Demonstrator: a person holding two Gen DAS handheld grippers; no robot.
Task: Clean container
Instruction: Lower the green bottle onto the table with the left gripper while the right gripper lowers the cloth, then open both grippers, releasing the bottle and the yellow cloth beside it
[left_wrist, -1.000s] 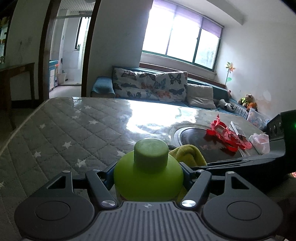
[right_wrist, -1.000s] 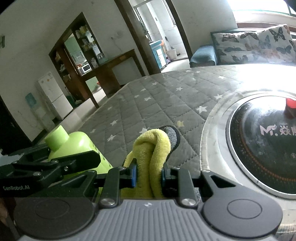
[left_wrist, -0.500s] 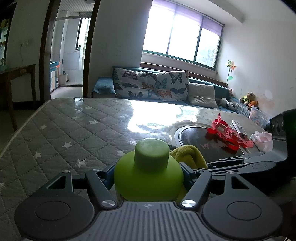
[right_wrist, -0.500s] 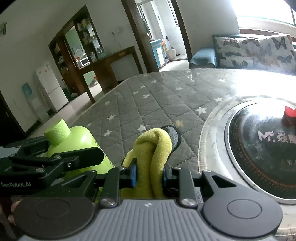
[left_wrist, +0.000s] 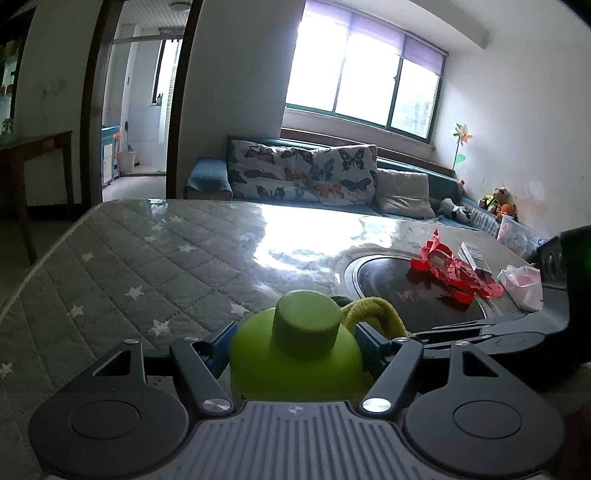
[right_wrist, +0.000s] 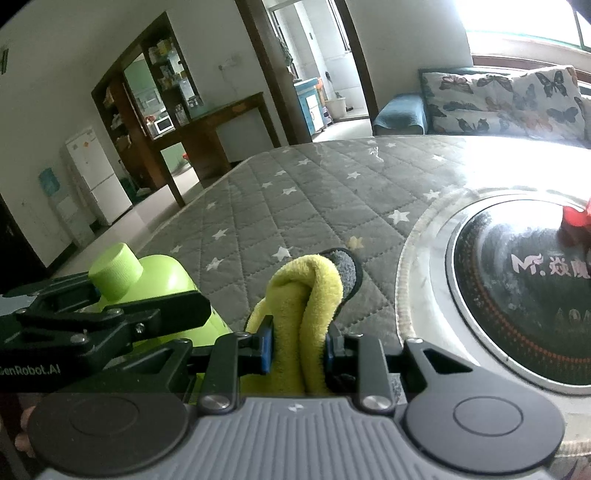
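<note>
A lime-green bottle with a round cap (left_wrist: 295, 354) sits clamped in my left gripper (left_wrist: 293, 341), whose blue pads press on both sides of its shoulder. In the right wrist view the same bottle (right_wrist: 155, 280) stands at the lower left, tilted away. My right gripper (right_wrist: 297, 345) is shut on a folded yellow cloth with a grey edge (right_wrist: 310, 306), which sticks up between the pads just right of the bottle. The cloth (left_wrist: 373, 312) also peeks out behind the bottle in the left wrist view.
Below lies a grey quilted table cover with white stars (left_wrist: 147, 266). A round black induction hob (right_wrist: 524, 295) is set into the table at the right. Red ribbon (left_wrist: 450, 269), a small box and a plastic bag (left_wrist: 524, 284) lie on or by the hob.
Both grippers kept their grip. The views shifted only slightly; the right gripper tipped a little, so the bottle now appears slightly higher at its left.
</note>
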